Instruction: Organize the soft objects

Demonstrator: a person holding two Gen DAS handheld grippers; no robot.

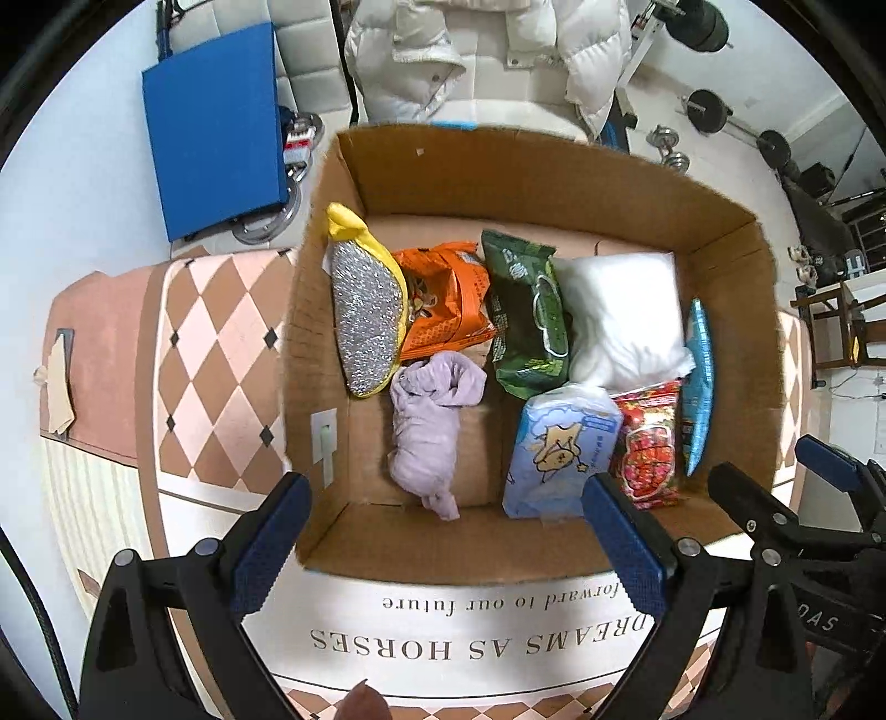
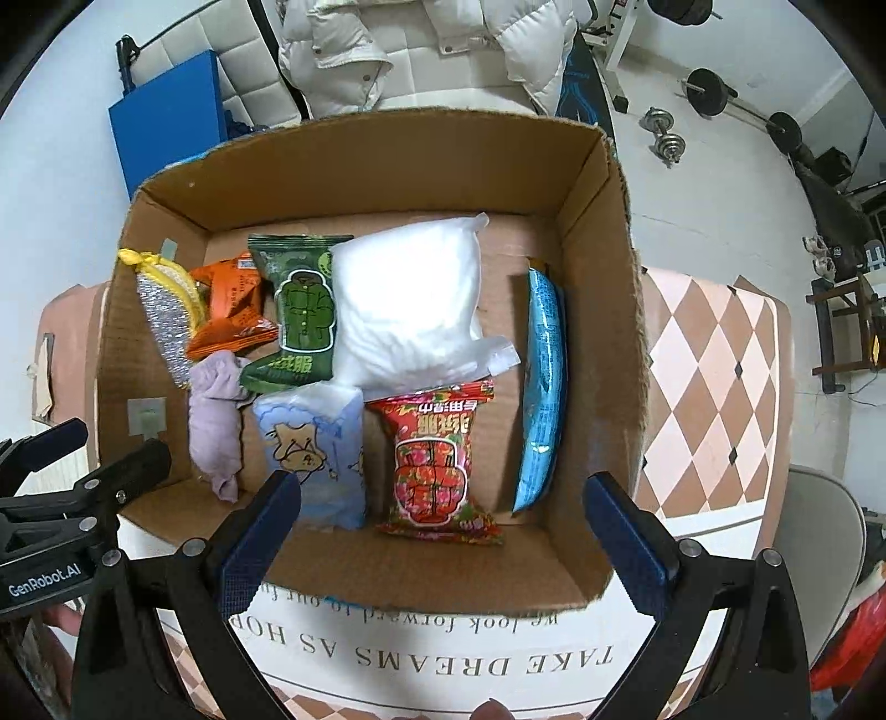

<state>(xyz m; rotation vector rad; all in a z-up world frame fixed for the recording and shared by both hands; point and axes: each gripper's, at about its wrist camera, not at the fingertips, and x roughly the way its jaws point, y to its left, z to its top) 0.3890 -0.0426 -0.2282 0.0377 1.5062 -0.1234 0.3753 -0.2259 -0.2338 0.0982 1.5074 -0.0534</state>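
An open cardboard box (image 1: 443, 548) (image 2: 387, 160) holds several soft things: a silver-and-yellow scrubber (image 1: 365, 315) (image 2: 163, 315), an orange pack (image 1: 448, 299) (image 2: 232, 304), a green pack (image 1: 529, 310) (image 2: 302, 310), a white pillow bag (image 1: 626, 315) (image 2: 410, 299), a lilac cloth (image 1: 426, 426) (image 2: 216, 421), a pale blue tissue pack (image 1: 559, 443) (image 2: 315, 443), a red floral pack (image 1: 650, 443) (image 2: 434, 459) and a blue pack (image 1: 699, 382) (image 2: 542, 376). My left gripper (image 1: 448, 548) and right gripper (image 2: 443, 548) hover open and empty above the box's near wall.
The box stands on a table with a pink and brown diamond cloth (image 1: 216, 354) (image 2: 714, 376) printed with text. A blue board (image 1: 216, 127), a white puffer jacket (image 1: 498, 50) and dumbbells (image 2: 664, 133) lie beyond. A chair (image 2: 825, 531) stands at right.
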